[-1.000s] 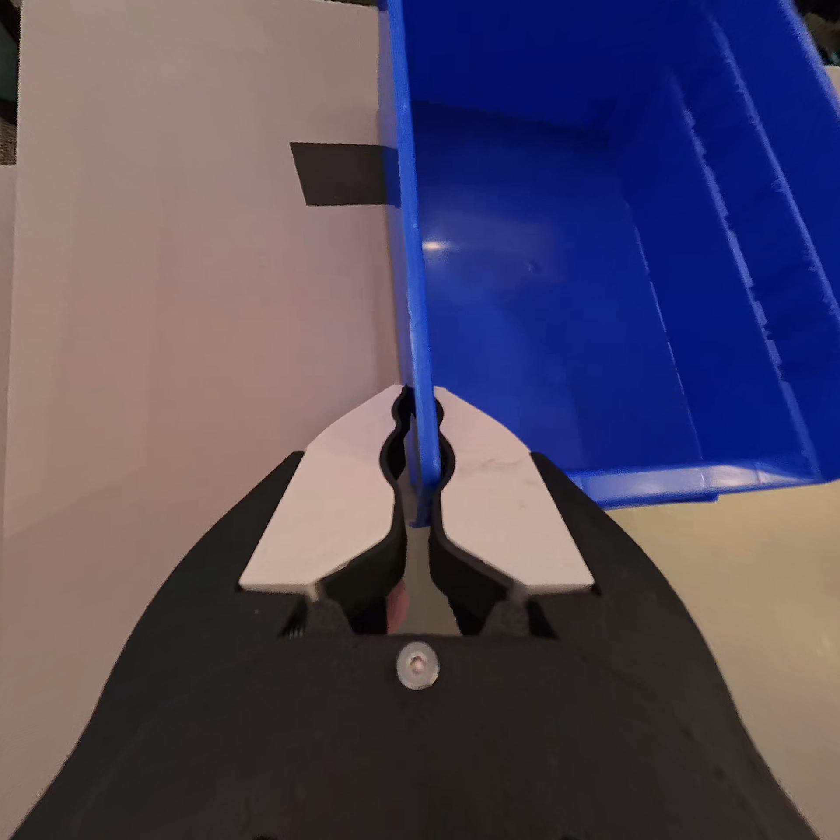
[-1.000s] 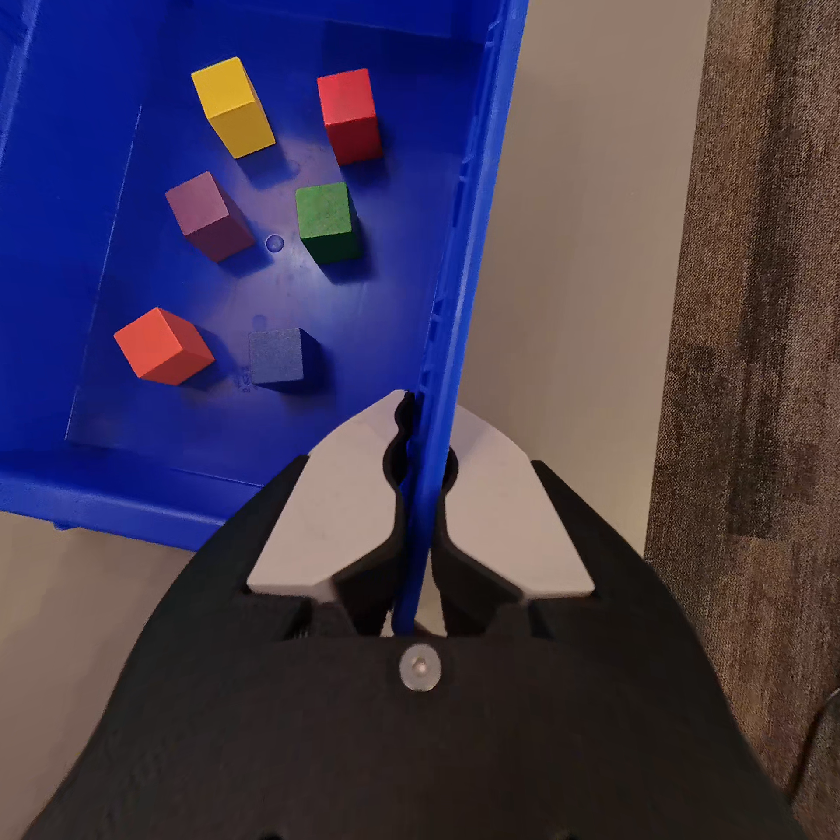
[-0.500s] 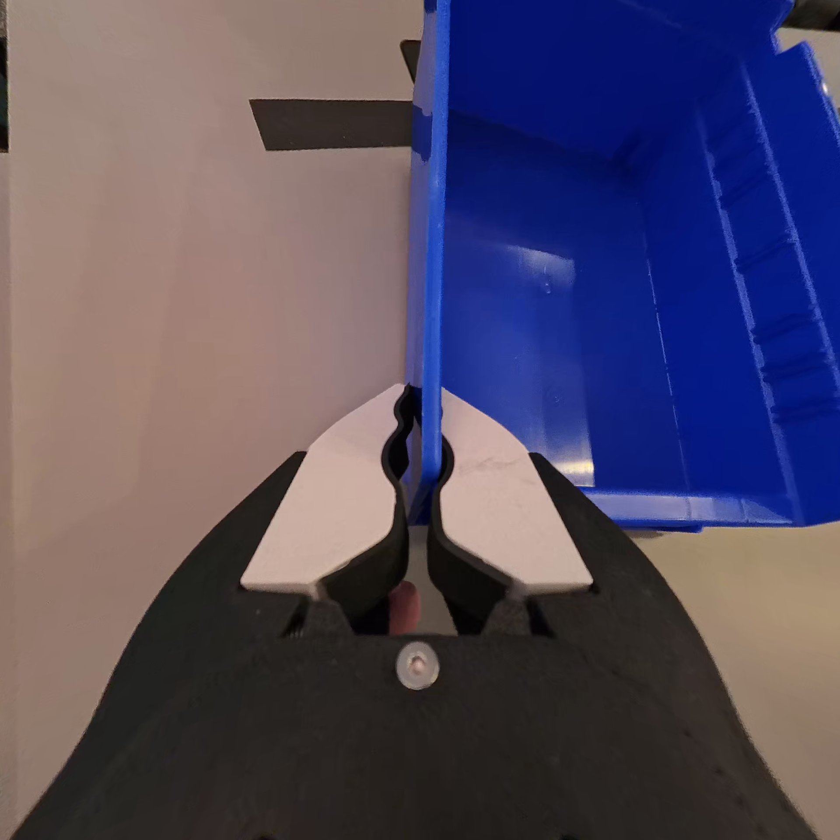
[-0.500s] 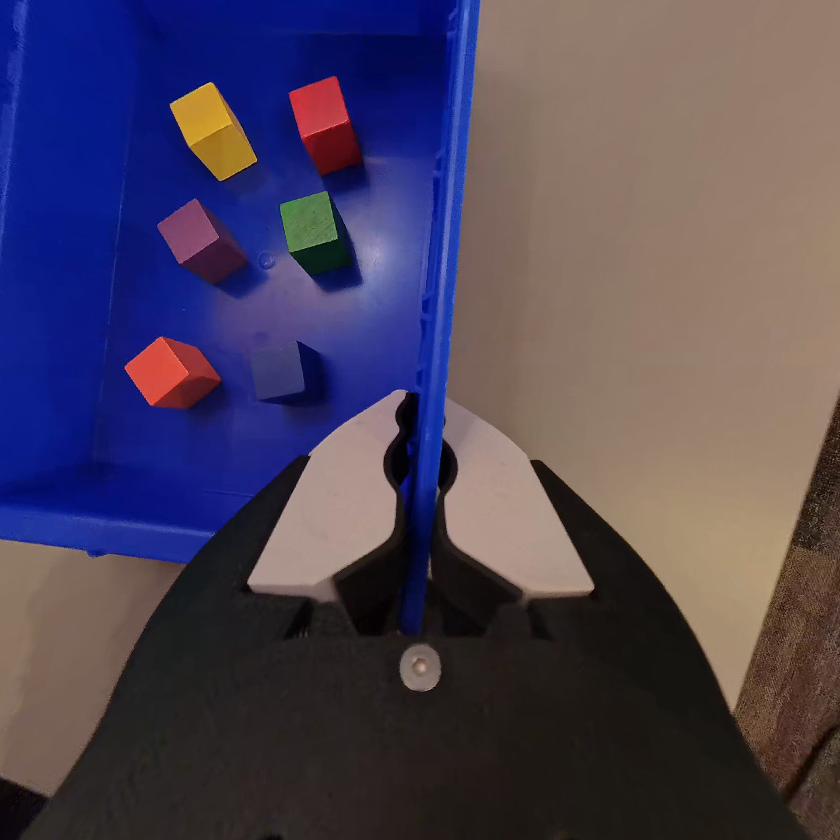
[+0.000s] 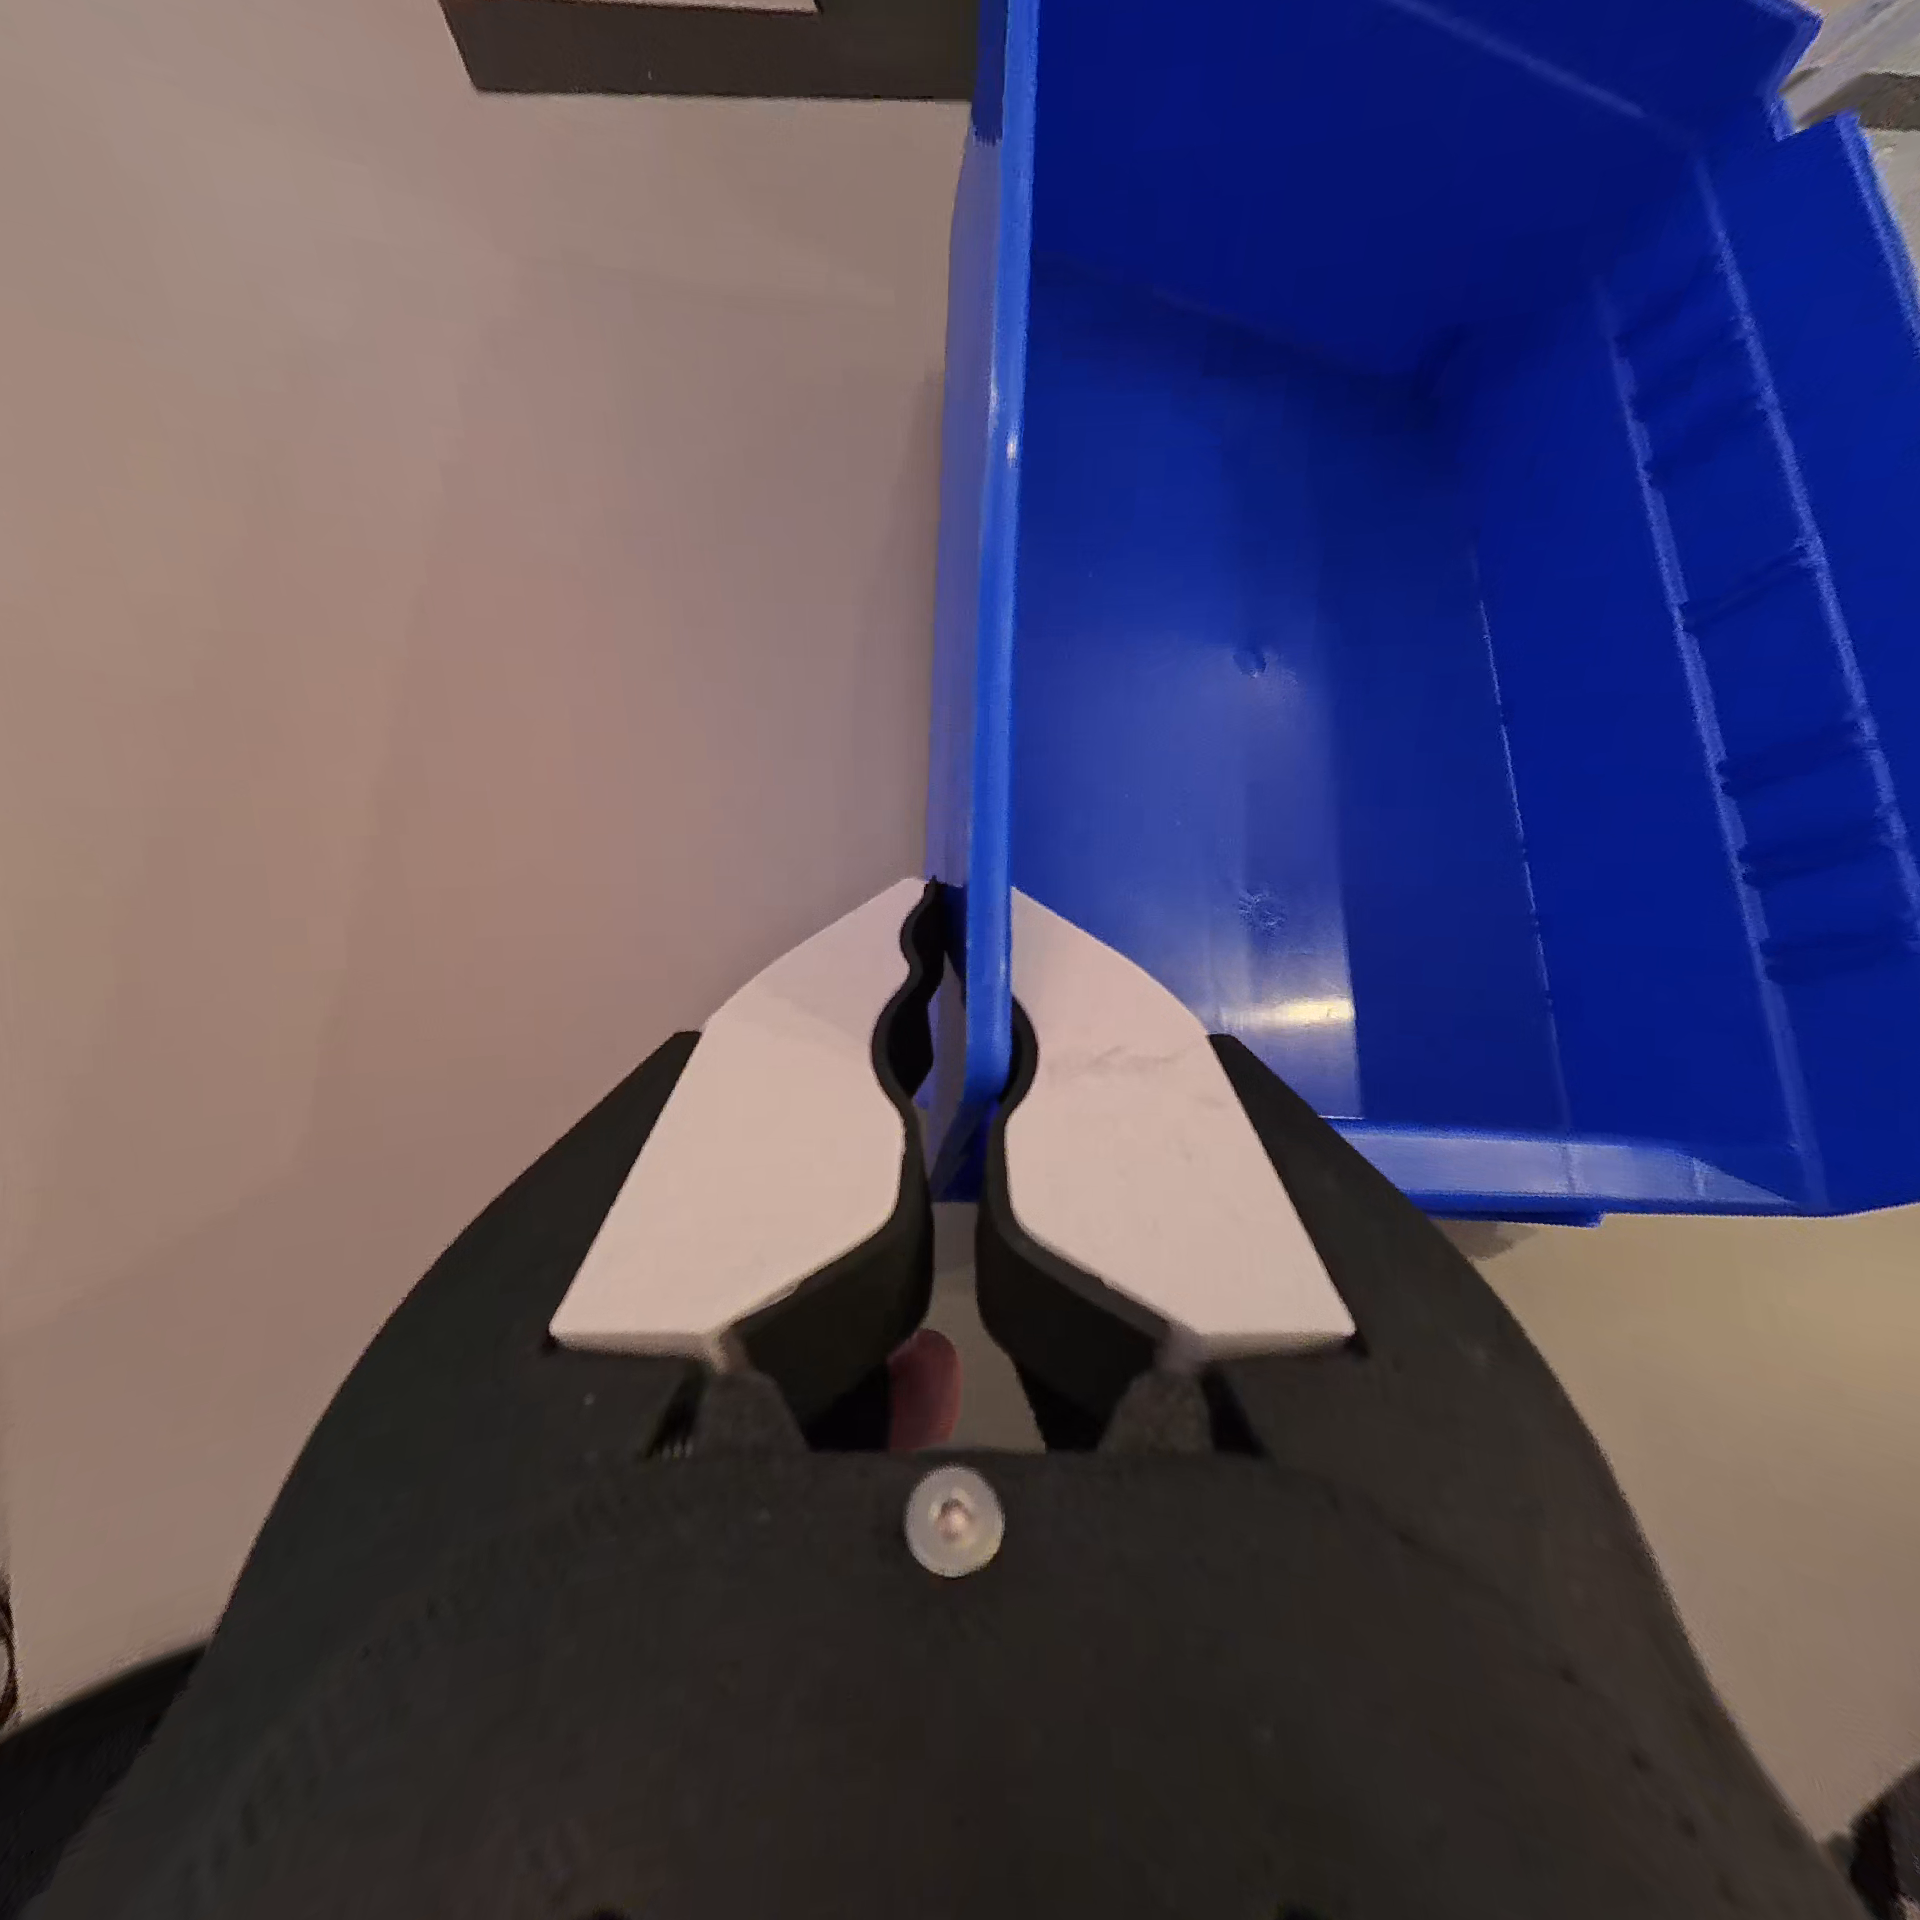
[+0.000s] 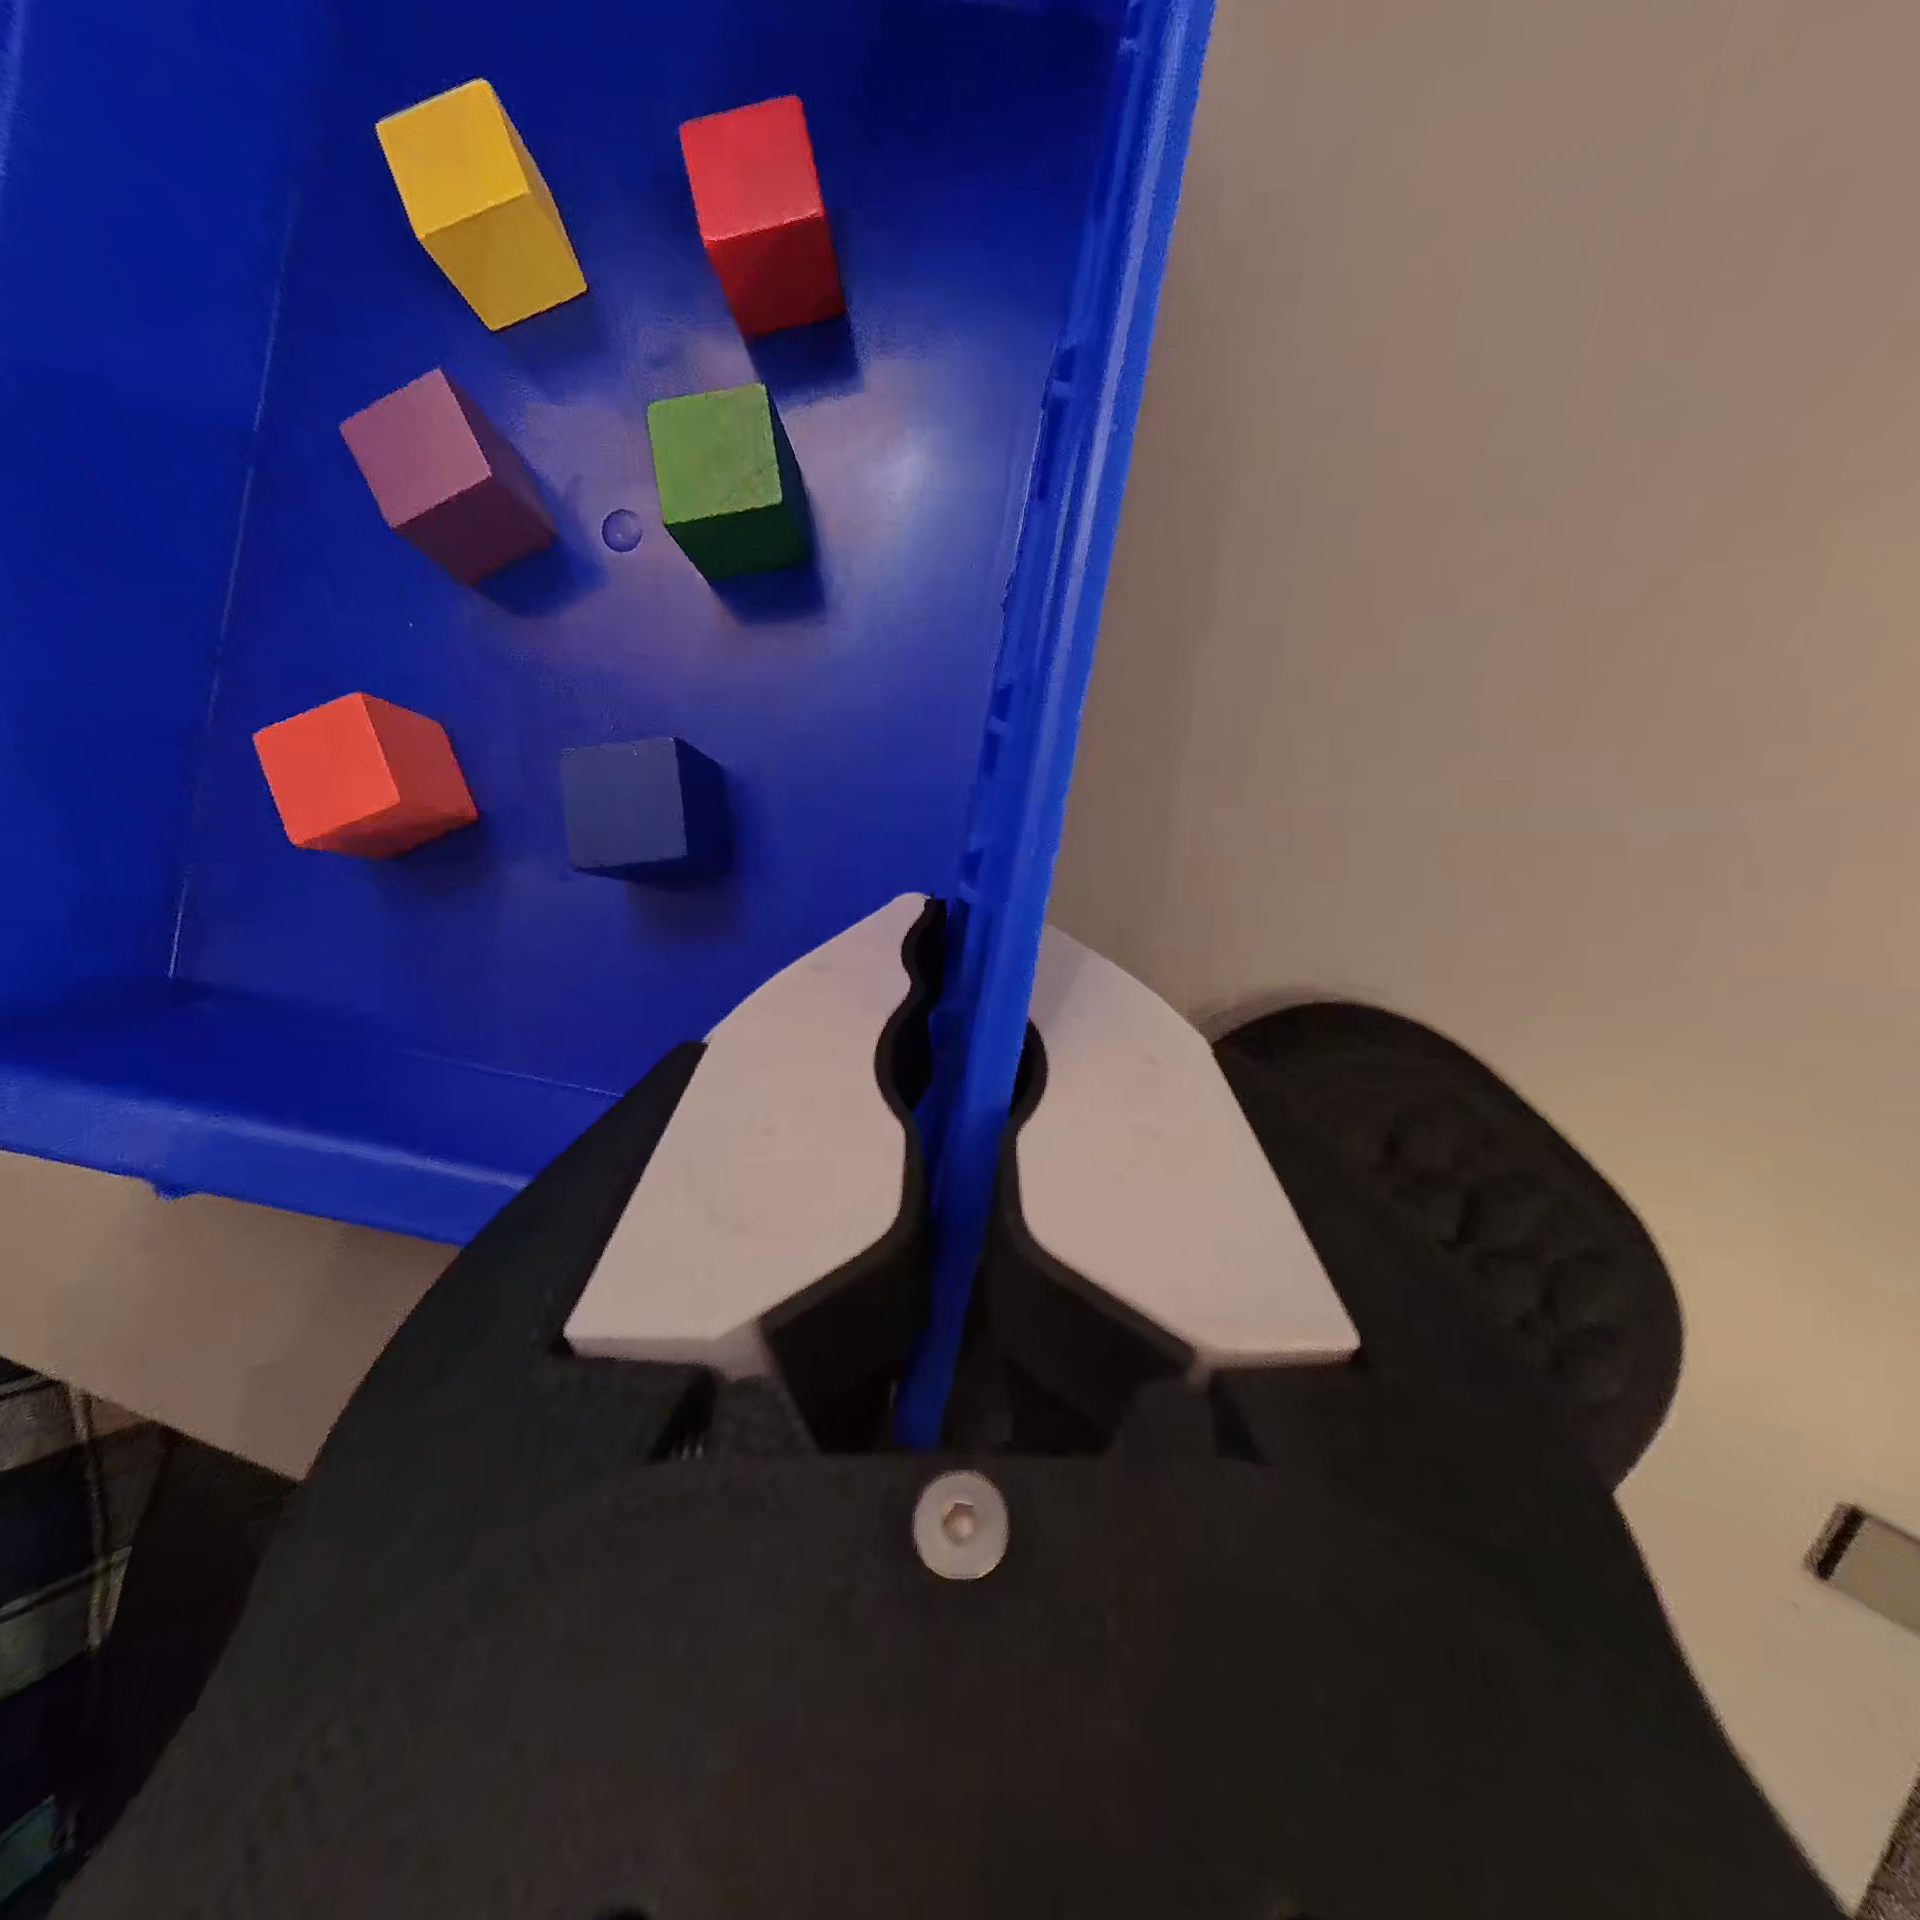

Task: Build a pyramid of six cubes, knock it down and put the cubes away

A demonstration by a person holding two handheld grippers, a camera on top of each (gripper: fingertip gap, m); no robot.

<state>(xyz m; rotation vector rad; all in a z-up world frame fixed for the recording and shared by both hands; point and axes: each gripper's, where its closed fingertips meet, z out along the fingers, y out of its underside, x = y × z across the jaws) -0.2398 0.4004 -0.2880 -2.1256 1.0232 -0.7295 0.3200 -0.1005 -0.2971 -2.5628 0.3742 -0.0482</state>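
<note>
Since a second before, the big blue plastic bin point(image 6: 1081, 436) had swung in both views: the black strip of tape point(image 5: 665, 62) on the table slid up to the top edge of my left picture, and a dark rounded thing point(image 6: 1455, 1226) came into my right picture where brown carpet had been.

Six small wooden cubes lay apart on the bin's floor: yellow point(image 6: 478, 197), red point(image 6: 764, 208), purple point(image 6: 442, 473), green point(image 6: 727, 478), orange point(image 6: 358, 774) and dark blue point(image 6: 634, 800). I judged them light, hard and easy to slide, so tipping the bin would make them skid. Each cube would be best pinched on two flat sides.

My right gripper point(image 6: 971, 935) was closed tight on the bin's right wall, with a white finger point(image 6: 790, 1122) on the inside and one outside. My left gripper point(image 5: 961, 925) was closed the same way on the bin's left wall point(image 5: 992, 520), near the front corner. The thin walls looked stiff but a bit smooth, so I thought a firm pinch on both sides was the safe way to carry it.

Around it was the pale beige table point(image 5: 416, 623).
</note>
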